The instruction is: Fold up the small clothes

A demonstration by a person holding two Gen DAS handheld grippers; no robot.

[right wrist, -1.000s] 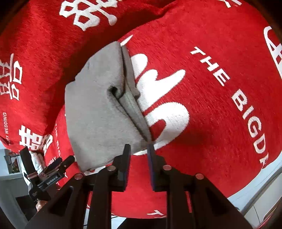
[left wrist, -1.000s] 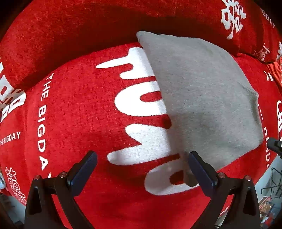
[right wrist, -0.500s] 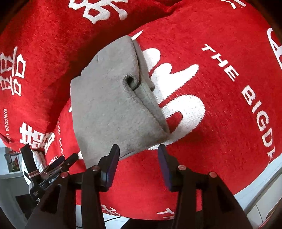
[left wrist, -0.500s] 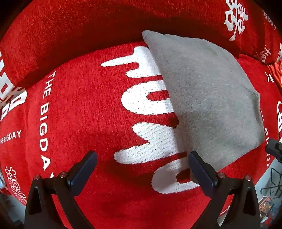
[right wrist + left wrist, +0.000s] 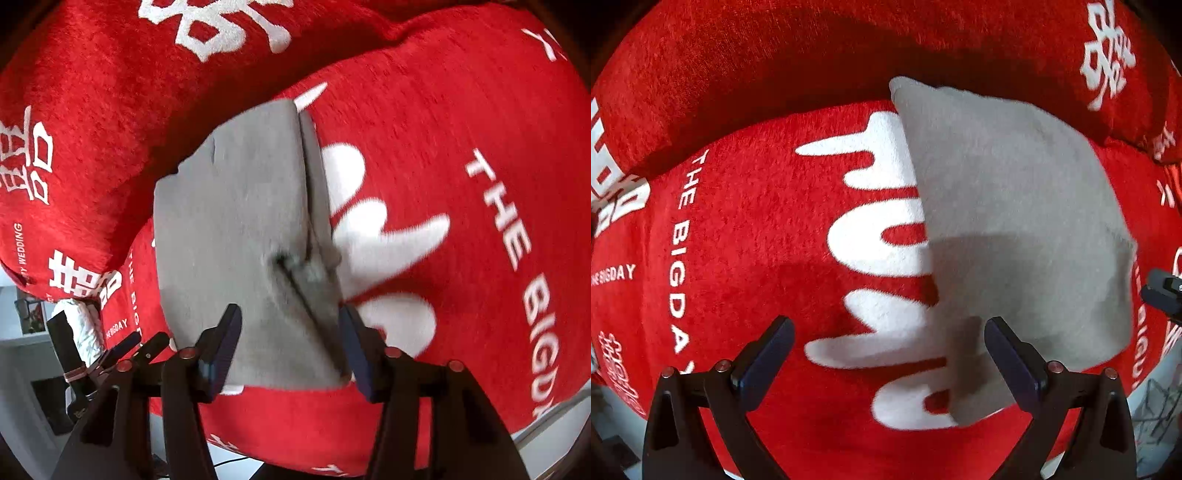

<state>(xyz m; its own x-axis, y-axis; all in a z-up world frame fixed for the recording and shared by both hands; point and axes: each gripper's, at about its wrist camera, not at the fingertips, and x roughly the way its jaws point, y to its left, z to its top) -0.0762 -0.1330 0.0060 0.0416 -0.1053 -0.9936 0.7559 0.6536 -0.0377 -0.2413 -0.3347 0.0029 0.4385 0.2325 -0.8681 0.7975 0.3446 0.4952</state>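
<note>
Red plush cushion (image 5: 746, 229) with white lettering fills both views, and a folded grey cloth (image 5: 1015, 229) lies flat on it. From the left view its long axis runs from top-left down toward the bottom right, layered fold edges facing the right camera. Left gripper (image 5: 886, 354) points straight down with jaws wide apart, nothing between them. Right gripper (image 5: 290, 343) tilts down, jaws opening, the cloth's near edge sitting between them unpinched. Readable text: "THE BIGDAY", "WEDDING".

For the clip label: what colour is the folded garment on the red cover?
Plain grey folded garment, no print; clearest in the left wrist view.
</note>
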